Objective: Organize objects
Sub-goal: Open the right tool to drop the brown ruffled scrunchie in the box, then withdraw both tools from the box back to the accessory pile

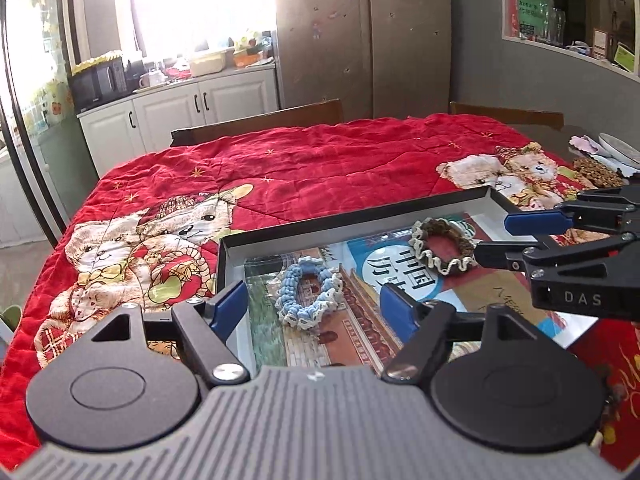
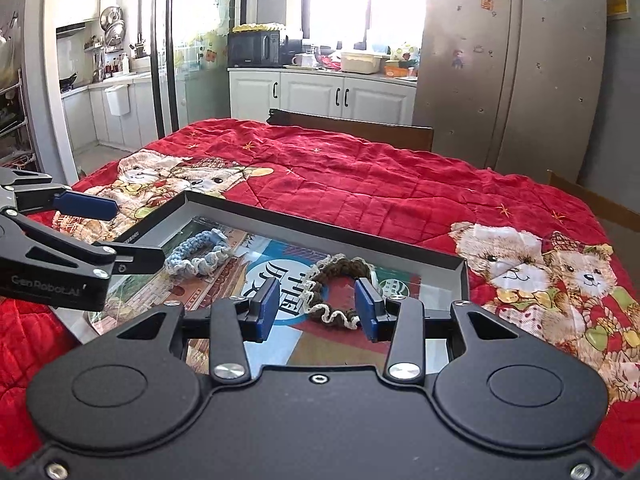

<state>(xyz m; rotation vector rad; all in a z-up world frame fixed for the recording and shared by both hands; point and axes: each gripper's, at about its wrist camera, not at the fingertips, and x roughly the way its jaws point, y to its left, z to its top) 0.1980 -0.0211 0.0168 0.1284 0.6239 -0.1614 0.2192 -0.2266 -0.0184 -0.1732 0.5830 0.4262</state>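
1. A red quilt printed with teddy bears covers the bench; on it sits a shallow dark tray lined with a printed picture, apparently the collecting spot for the items being organized.
2. At the left of the tray lies a blue-and-white crocheted scrunchie. The left hand-held gripper hovers just in front of it with its jaws spread wide — nothing is between the pads, so it holds nothing.
3. To the right lies a brown-and-cream crocheted scrunchie, apart from the blue one.
4. The right hand-held gripper is lined up with it, jaws partly open. The scrunchie shows in the gap, yet the pads do not seem to press it — judged as not gripped.
5. Count: two scrunchies, both inside the tray; one tray; two hand-held grippers.
6. Far right, at the bench edge, sit a few other small items, too unclear to name.
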